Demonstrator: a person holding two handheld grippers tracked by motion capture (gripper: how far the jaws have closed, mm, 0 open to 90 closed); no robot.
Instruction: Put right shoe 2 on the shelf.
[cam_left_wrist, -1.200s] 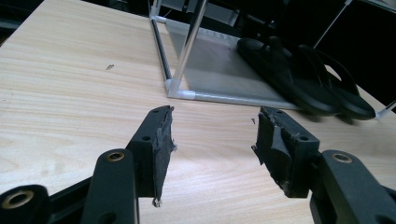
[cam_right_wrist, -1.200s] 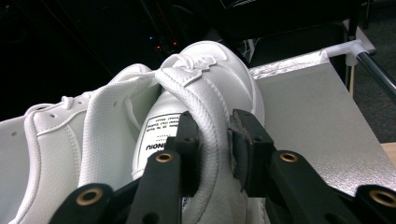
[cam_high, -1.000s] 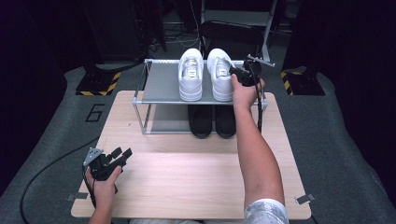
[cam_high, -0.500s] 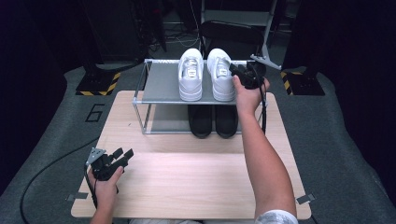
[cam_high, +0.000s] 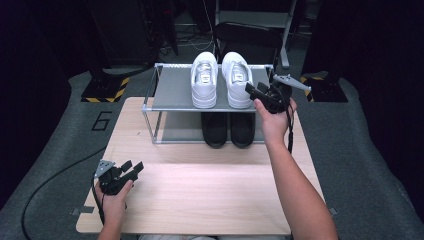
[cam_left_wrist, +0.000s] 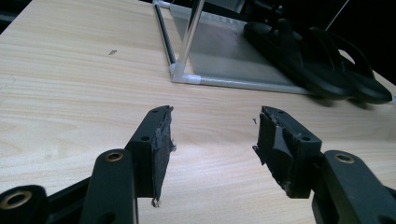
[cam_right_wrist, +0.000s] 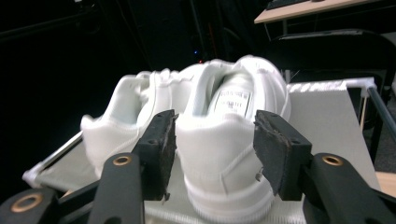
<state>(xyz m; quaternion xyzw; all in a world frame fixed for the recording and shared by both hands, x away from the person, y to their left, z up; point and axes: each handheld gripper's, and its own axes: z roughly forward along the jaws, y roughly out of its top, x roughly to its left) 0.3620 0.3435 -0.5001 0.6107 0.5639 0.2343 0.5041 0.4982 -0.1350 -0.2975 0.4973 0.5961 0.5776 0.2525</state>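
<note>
Just-opened right claw (cam_right_wrist: 212, 154) framing white sneaker (cam_right_wrist: 229, 154)

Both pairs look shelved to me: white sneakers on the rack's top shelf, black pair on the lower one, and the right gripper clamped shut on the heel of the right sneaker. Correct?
Not quite: the right gripper is not clamped. In the right gripper view its jaws have just been opening and stand apart on either side of the right white sneaker's heel, pads clear of it. The rest holds: white sneakers on the top shelf, black pair below.

**Readable text in the scene**

A large painted number "6" (cam_high: 101, 120) stands on the grey floor mat just off the table's far left corner. The right white sneaker (cam_right_wrist: 233, 154) carries a white tongue label (cam_right_wrist: 232, 101); its print is too blurred to read.
</note>
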